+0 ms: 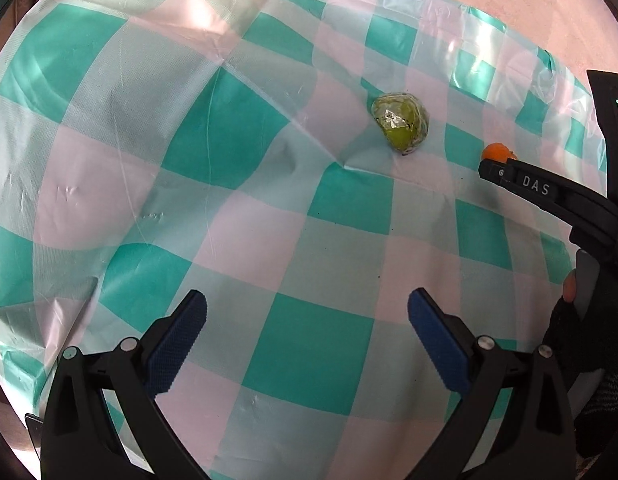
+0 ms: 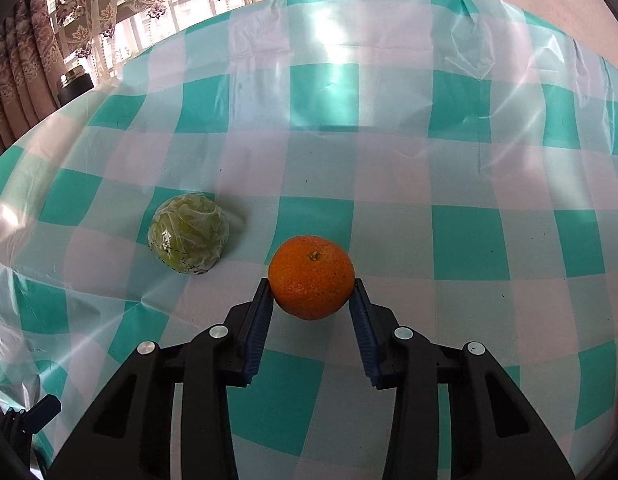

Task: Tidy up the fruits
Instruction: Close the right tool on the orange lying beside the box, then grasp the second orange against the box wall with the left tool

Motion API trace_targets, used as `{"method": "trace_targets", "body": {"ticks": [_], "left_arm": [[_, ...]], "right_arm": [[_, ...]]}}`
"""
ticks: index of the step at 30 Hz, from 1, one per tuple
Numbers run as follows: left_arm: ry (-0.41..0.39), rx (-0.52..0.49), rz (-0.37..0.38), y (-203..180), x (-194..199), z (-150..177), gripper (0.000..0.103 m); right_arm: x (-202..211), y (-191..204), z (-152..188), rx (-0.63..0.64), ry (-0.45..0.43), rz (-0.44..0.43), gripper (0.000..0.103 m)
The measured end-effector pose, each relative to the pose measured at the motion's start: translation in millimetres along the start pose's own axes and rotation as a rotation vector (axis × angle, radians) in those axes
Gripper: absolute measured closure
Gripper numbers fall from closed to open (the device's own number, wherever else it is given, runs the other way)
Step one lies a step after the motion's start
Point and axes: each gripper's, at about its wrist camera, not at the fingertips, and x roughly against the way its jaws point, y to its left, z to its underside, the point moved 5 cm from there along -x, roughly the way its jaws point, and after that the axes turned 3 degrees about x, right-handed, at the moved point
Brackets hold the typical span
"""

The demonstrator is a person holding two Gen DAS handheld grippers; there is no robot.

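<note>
I see a round orange (image 2: pixel 311 277) with pitted skin and a small green stem scar, low in the centre of the right wrist view, clamped between the blue pads of my right tool (image 2: pixel 313 296) above the checked desk (image 2: pixel 461 168). To its left a green fruit in clear wrap (image 2: pixel 188 233) lies on the desk. No containers show. The left wrist view adds my left tool (image 1: pixel 307 340), spread wide with nothing in it, and a gloved hand (image 1: pixel 581 344) at the right edge.

Wrapped green fruit (image 1: pixel 400 126) on checked tablecloth (image 1: pixel 269 220)
</note>
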Motion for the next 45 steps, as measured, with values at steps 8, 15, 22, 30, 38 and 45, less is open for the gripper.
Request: {"method": "trace_targets", "body": {"ticks": [8,15,22,30,38,45], "left_arm": [[-0.061,-0.184,-0.111,-32.2,-12.5,-37.8,0.002],[-0.04,-0.121,-0.101,-46.9,-41.9,-72.6,0.002],[-0.118,-0.074,-0.143,-76.1,-60.6,-108.2,0.002],[-0.177,-0.186,-0.163,-101.8,-61.4,-119.8,0.002],[-0.281,-0.428,0.128,-165.3,-33.6,-162.0,0.002],[-0.088,-1.246,0.851,-316.4,-9.8,-107.0,0.002]], "right_arm": [[20.6,-51.4,20.1,-0.164,-0.022,0.041,0.064],[12.4,-51.4,19.4,-0.196,-0.009,-0.001,0.064],[12.9,-58.6,20.7,-0.25,-0.016,-0.035,0.063],[15.3,-60.7,20.4,-0.276,-0.042,-0.037,0.063],[37.6,-54.1,40.2,-0.267,-0.056,-0.009,0.063],[62.9,-9.8,73.7,-0.146,-0.038,-0.122,0.063]]}}
